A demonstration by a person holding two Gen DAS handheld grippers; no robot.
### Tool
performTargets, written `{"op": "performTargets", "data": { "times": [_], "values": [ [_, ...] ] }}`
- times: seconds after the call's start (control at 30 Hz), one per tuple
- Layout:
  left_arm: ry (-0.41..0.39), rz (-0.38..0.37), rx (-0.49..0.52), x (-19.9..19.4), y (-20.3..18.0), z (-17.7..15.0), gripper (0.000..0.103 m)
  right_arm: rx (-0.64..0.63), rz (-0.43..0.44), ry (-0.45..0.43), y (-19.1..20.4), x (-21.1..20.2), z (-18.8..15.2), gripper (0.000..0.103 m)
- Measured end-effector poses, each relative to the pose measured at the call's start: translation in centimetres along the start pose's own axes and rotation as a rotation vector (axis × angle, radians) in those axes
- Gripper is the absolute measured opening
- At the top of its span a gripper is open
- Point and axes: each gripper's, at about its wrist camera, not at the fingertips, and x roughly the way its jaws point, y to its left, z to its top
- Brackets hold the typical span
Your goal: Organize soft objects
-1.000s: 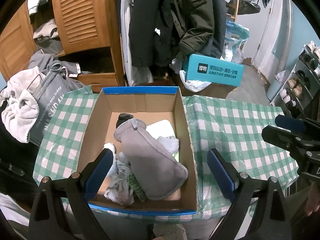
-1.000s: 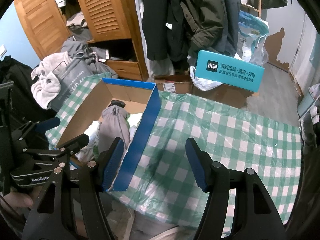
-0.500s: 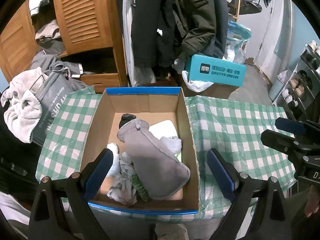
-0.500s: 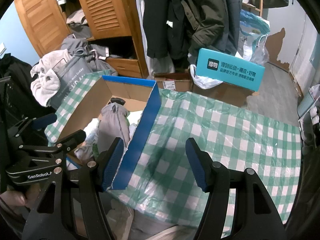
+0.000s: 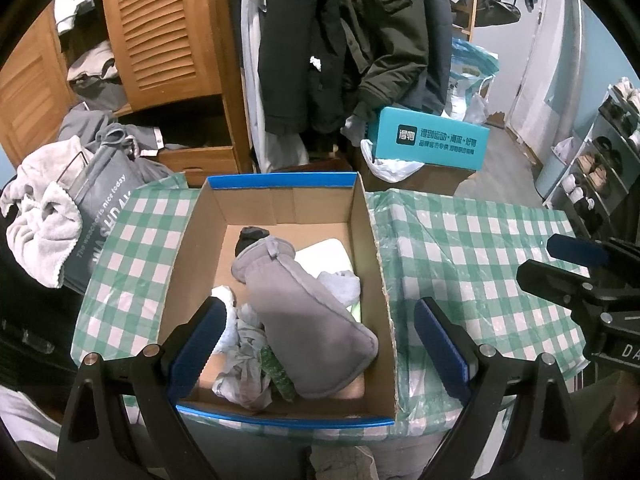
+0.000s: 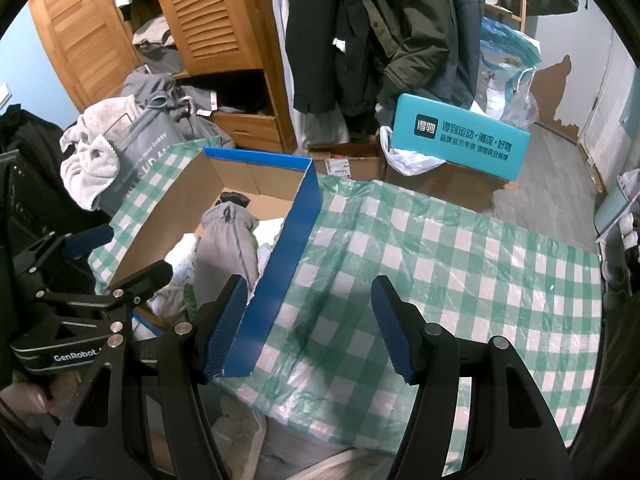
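I see both tongs released, nothing gripped: left gripper (image 5: 316, 344) over the cardboard box (image 5: 372, 240) holding the grey mitten (image 5: 308, 320), right gripper (image 6: 306, 328) above the checked tablecloth (image 6: 440, 264).

Occluded / cropped items
Grey pouch (image 5: 308, 320) covers most of the box (image 5: 372, 264) contents: white pad (image 5: 326, 250) and green item (image 5: 278, 376) only partly visible. Left gripper (image 6: 120, 276) body cropped at frame edge.
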Motion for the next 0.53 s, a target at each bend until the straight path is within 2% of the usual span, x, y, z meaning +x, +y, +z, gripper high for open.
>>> {"op": "performTargets", "data": {
  "times": [0.53],
  "values": [
    [-0.001,-0.02,-0.006,-0.21,-0.25,-0.28,0.096,0.001,-0.002,0.005,-0.12,0.23,-0.67,0.063]
  ]
}}
